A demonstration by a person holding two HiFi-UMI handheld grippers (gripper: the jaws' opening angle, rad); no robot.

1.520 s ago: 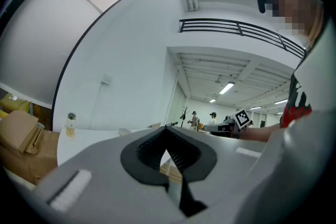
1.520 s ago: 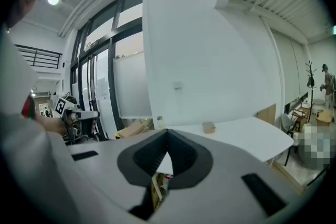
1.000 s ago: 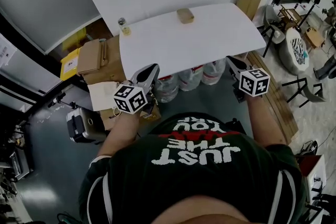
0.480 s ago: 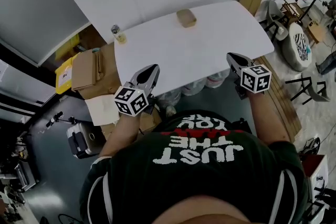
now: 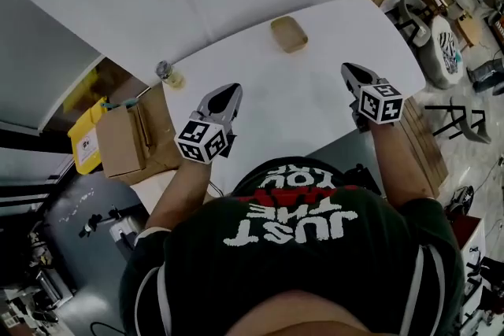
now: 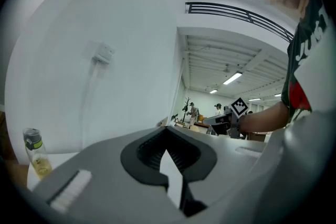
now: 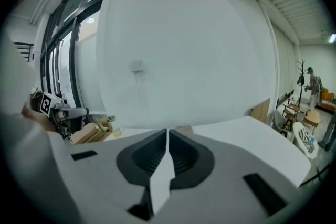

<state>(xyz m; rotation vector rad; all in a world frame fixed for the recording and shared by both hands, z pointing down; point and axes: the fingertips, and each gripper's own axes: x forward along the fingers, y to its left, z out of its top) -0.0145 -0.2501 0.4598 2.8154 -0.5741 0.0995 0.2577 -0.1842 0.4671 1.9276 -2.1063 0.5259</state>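
Head view is showing the left gripper (image 5: 230, 90) and right gripper (image 5: 346, 68) now hovering over the white tabletop (image 5: 315, 114), having crossed its near edge. Both pairs of fingers are staying clenched on nothing. This is bringing the tan rectangular block (image 5: 289, 34), lying near the far edge, closer ahead.

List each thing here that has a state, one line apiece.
left gripper: shut, empty, over the white table.
right gripper: shut, empty.
bottle: upright, capped, at the table's corner.
tan block: lying flat, untouched.
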